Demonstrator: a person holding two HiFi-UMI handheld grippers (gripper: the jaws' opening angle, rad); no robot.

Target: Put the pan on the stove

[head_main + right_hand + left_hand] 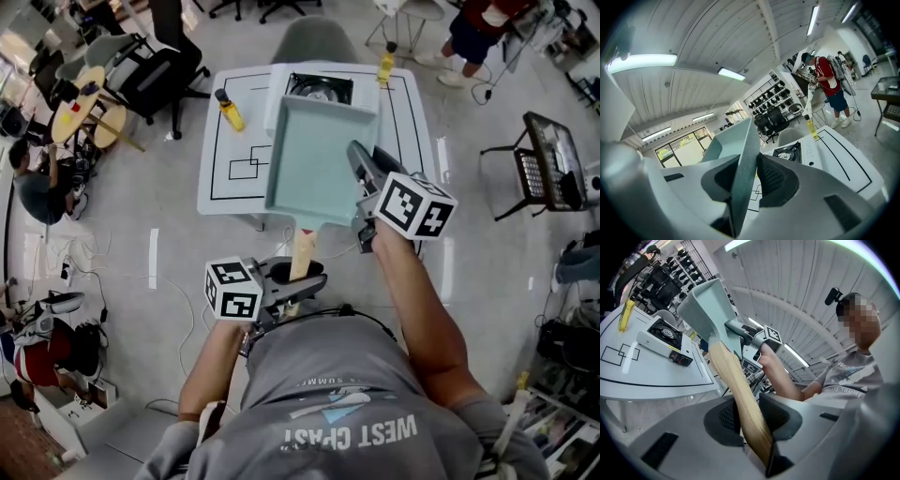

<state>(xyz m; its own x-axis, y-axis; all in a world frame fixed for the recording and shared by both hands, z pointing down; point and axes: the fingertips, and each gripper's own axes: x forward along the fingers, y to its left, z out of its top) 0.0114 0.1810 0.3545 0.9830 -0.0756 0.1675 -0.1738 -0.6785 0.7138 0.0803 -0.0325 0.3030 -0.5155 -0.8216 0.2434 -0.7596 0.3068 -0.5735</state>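
Note:
A pale teal rectangular pan (319, 164) with a wooden handle (302, 251) is held in the air over the white table (234, 178), covering part of the portable stove (319, 86). My left gripper (300, 286) is shut on the wooden handle (738, 394), with the pan body (705, 305) tilted up and away. My right gripper (361, 173) is shut on the pan's right rim (745, 164). The stove (787, 153) lies beyond and below the pan, burner uncovered. In the left gripper view the stove (663, 336) sits on the table at the left.
A yellow bottle (230, 111) stands on the table left of the stove, and another (385, 64) at the far right corner. Office chairs (155, 66) and a grey chair (314, 42) ring the table. A person (829, 89) stands behind it.

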